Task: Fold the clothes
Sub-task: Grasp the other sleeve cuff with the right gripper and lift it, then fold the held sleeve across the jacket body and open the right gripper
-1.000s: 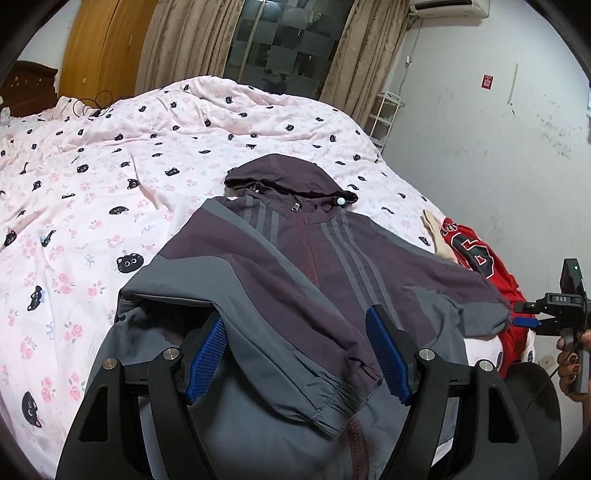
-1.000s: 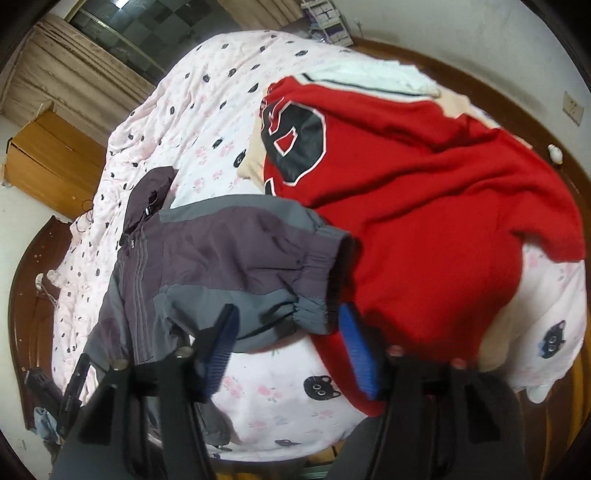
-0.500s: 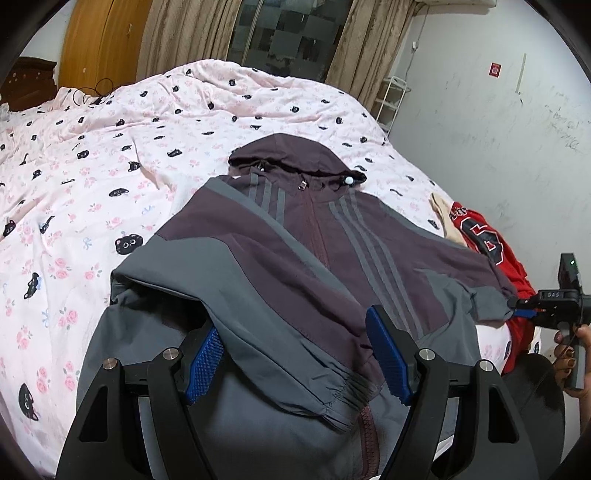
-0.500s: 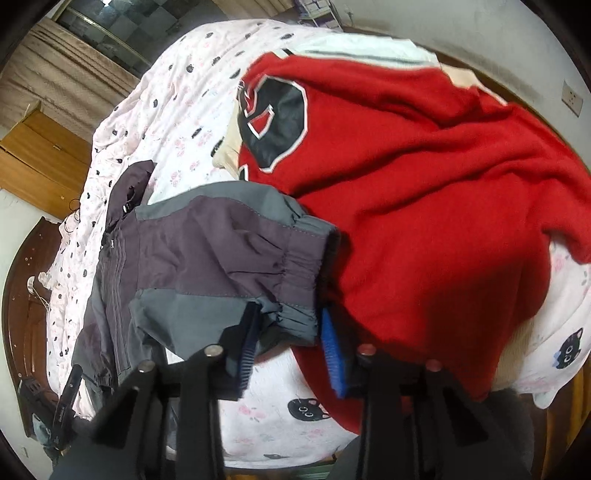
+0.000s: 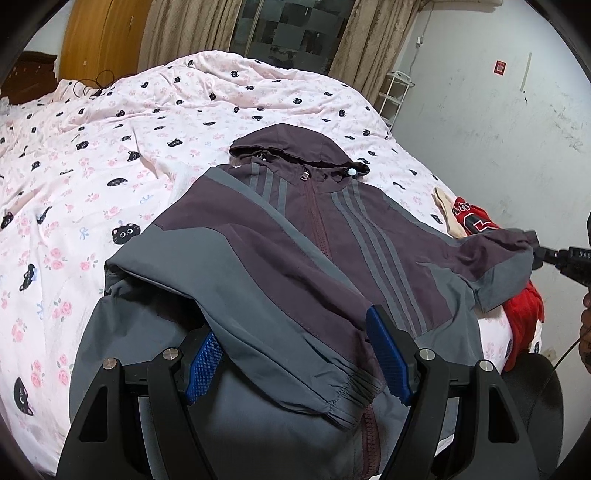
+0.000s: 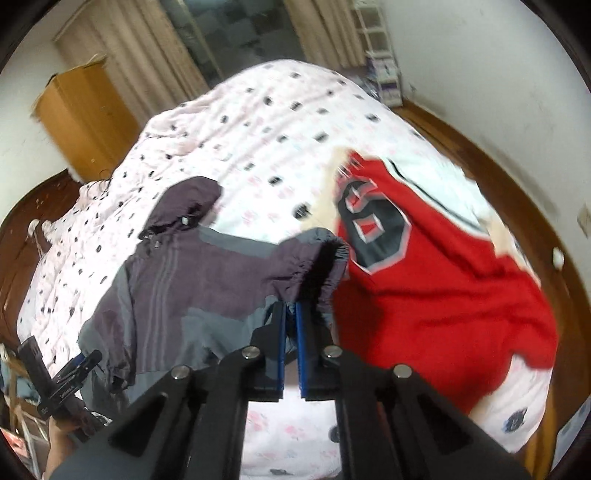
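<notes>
The hooded jacket [image 5: 314,236] lies flat on the bed [image 5: 110,155], hood toward the curtains [image 5: 177,33] and window behind it. One sleeve is folded across the jacket's front, its cuff lying between the left gripper's [image 5: 295,365] spread fingers. The other sleeve [image 6: 295,262] stretches out to the right, its cuff pinched in the right gripper [image 6: 291,325]. Just beyond that cuff, a jersey [image 6: 424,280] lies on the bed's right edge. A wardrobe [image 5: 99,40] stands behind the bed, left of the curtains.

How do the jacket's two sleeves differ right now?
The left sleeve lies folded across the jacket's front, under the open left gripper. The right sleeve stretches outward, its cuff lifted and pinched by the shut right gripper. Both are purple and grey with elastic cuffs.
</notes>
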